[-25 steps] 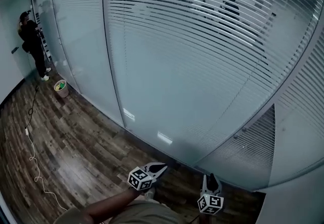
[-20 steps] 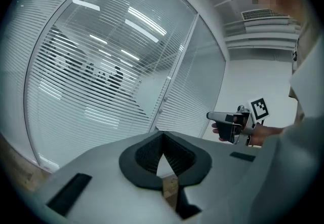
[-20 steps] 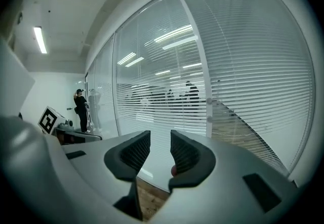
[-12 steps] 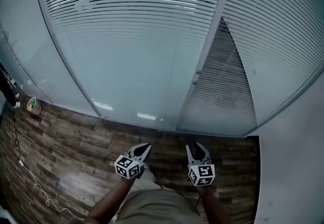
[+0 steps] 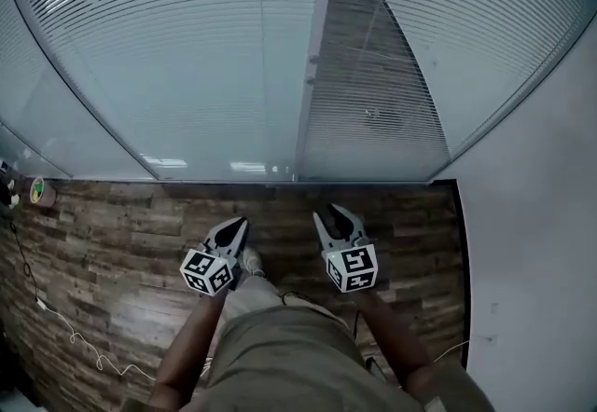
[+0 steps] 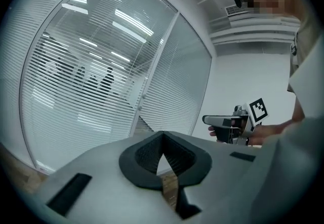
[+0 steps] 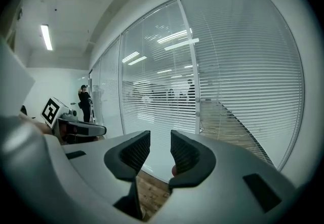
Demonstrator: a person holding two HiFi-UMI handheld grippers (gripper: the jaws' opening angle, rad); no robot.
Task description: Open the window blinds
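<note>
Two grey hand-held grippers hover above the brown wood-plank floor (image 5: 112, 233). The left gripper (image 5: 238, 224) has its jaws pressed together, empty. The right gripper (image 5: 328, 212) has its jaws spread, empty. Along the floor's far edge, white slatted window blinds (image 5: 187, 19) hang lowered behind glass.

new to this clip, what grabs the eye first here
A wall of white blinds fills the head view's top, with a darker wedge right of its post. Below, over the wood floor, the left gripper is shut, the right gripper open and empty.
</note>
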